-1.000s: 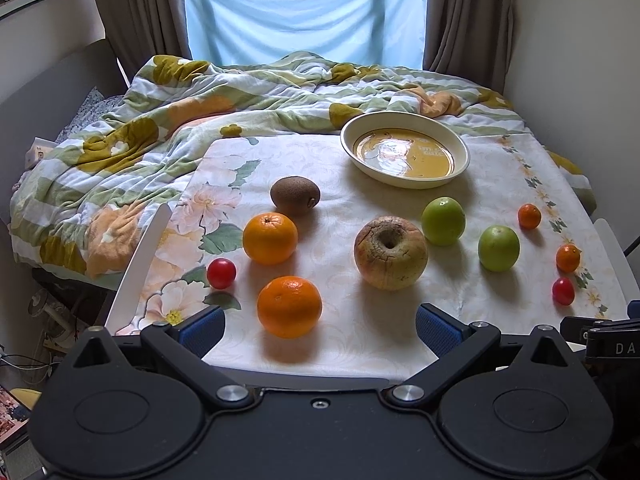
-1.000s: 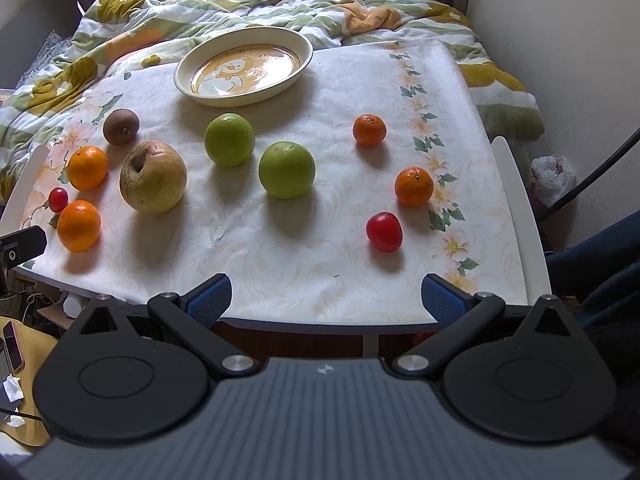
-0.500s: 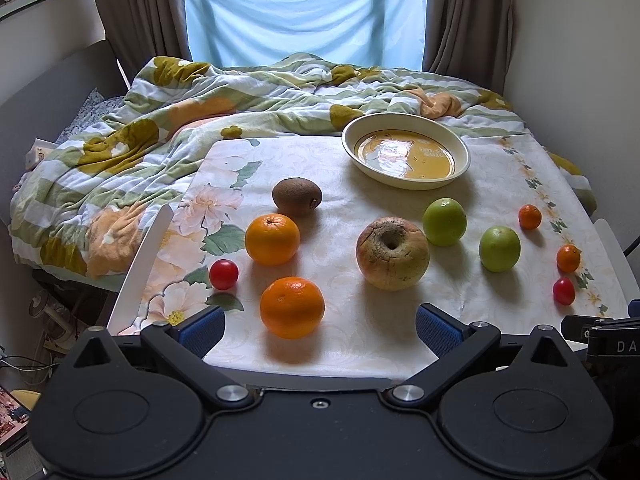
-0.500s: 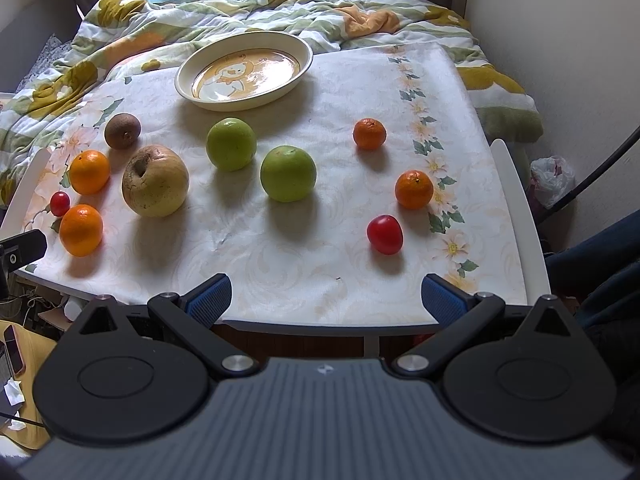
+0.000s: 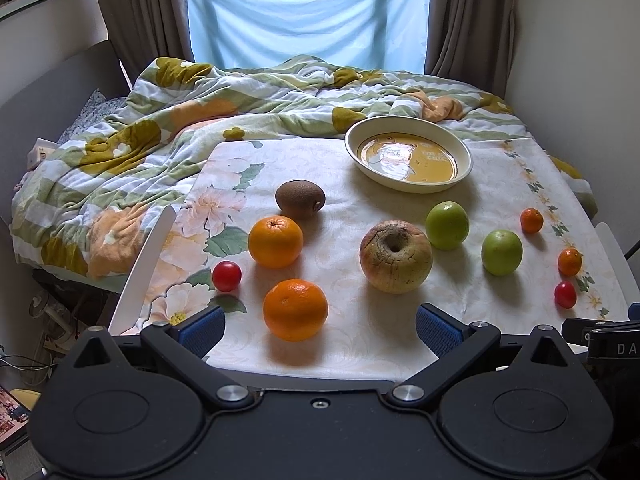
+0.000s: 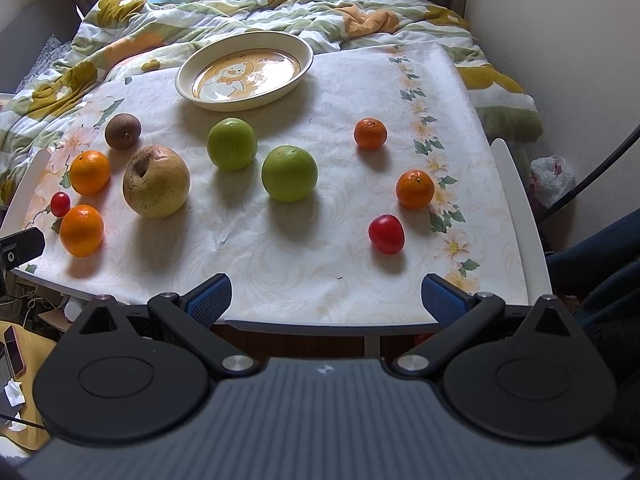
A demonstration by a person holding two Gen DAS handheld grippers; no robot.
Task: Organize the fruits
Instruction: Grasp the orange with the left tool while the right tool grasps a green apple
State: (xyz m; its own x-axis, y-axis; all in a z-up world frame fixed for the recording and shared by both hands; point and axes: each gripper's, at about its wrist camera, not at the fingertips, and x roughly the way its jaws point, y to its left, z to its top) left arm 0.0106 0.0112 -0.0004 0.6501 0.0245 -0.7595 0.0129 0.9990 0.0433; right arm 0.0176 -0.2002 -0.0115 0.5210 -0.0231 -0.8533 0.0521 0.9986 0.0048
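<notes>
Fruits lie scattered on the floral tablecloth (image 5: 360, 344). A near orange (image 5: 295, 309) sits just beyond my open left gripper (image 5: 319, 326), with a second orange (image 5: 275, 241), a kiwi (image 5: 299, 196) and a cherry tomato (image 5: 226, 276) behind it. A large wrinkled apple (image 5: 395, 256) and two green apples (image 6: 232, 143) (image 6: 289, 173) occupy the middle. Two mandarins (image 6: 370, 133) (image 6: 415, 189) and a red tomato (image 6: 386, 234) lie right. My right gripper (image 6: 325, 298) hangs open at the table's front edge, holding nothing. An empty cream plate (image 6: 244, 71) stands at the back.
A rumpled floral duvet (image 5: 168, 148) covers the bed behind and left of the table. A wall (image 6: 560, 40) runs close along the right side. A dark-sleeved arm or leg of a person (image 6: 600, 264) is at the right edge. A phone (image 6: 14, 350) lies lower left.
Both grippers have crept slightly forward and lower toward the table, so the fruits sit a little further down in each view. No fruit has moved.
</notes>
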